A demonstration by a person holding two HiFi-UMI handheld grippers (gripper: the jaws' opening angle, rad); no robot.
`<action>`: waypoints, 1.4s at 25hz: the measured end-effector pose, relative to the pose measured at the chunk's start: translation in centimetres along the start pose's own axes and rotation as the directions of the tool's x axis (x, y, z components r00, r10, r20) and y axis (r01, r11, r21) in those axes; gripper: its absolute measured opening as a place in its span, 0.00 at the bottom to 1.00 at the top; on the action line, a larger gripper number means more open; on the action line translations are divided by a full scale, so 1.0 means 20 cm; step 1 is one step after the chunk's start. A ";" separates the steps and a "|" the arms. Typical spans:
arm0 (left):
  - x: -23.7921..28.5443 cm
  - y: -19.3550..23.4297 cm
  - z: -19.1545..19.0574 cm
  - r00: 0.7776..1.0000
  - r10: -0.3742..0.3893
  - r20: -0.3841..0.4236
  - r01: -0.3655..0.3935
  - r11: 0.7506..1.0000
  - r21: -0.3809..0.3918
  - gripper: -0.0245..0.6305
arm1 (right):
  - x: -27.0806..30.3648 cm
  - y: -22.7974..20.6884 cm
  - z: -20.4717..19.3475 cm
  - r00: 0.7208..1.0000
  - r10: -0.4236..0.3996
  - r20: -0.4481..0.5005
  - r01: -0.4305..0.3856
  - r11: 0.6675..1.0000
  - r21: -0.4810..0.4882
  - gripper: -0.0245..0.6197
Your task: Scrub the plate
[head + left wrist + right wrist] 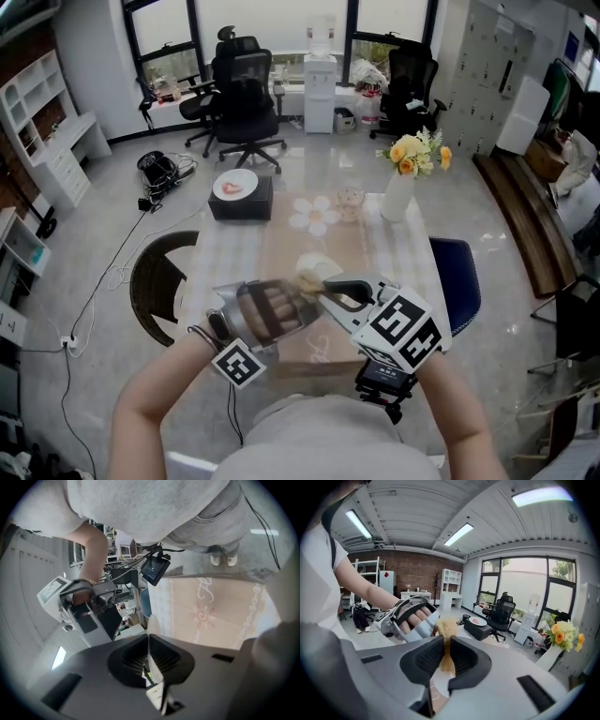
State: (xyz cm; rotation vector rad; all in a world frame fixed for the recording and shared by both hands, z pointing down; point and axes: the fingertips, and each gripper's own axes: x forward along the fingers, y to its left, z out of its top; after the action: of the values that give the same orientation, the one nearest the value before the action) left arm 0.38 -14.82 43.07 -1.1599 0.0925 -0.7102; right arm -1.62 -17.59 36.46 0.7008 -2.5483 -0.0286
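Observation:
In the head view both grippers meet above the table's near end. My left gripper (302,292) is shut on a thin pale plate (317,265); in the left gripper view that plate (151,641) shows edge-on between the jaws of the left gripper (150,660). My right gripper (326,289) is shut on a straw-coloured scrubber (307,281). In the right gripper view the scrubber (446,630) sticks out past the jaws of the right gripper (447,651) toward the hand-held left gripper (410,618). I cannot tell whether scrubber and plate touch.
A beige patterned tablecloth (281,244) covers the table. At its far end stand a black box (240,202) bearing a white plate (234,184), a small glass (351,199) and a white vase (399,195) of yellow flowers. A blue chair (461,281) is right, a round brown chair (155,281) left.

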 end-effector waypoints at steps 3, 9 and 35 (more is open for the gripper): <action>-0.01 0.00 0.01 1.000 -0.004 0.000 0.004 1.000 0.008 0.07 | 0.03 0.03 -0.01 0.999 0.025 -0.026 -0.026 1.000 -0.017 0.11; -0.02 -0.01 0.01 1.000 -0.014 -0.001 0.014 1.000 0.011 0.07 | 0.07 0.03 0.00 0.997 0.046 -0.065 -0.049 0.998 -0.042 0.11; -0.03 -0.01 0.06 1.000 -0.010 0.021 0.009 1.000 0.024 0.07 | 0.30 -0.30 -0.11 0.984 -0.001 -0.180 0.010 0.999 0.049 0.11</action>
State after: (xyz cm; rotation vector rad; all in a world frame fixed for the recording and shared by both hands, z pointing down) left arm 0.35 -13.57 43.55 -1.1452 0.0609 -0.7056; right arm -2.30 -25.51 40.26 0.6959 -2.3813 0.0922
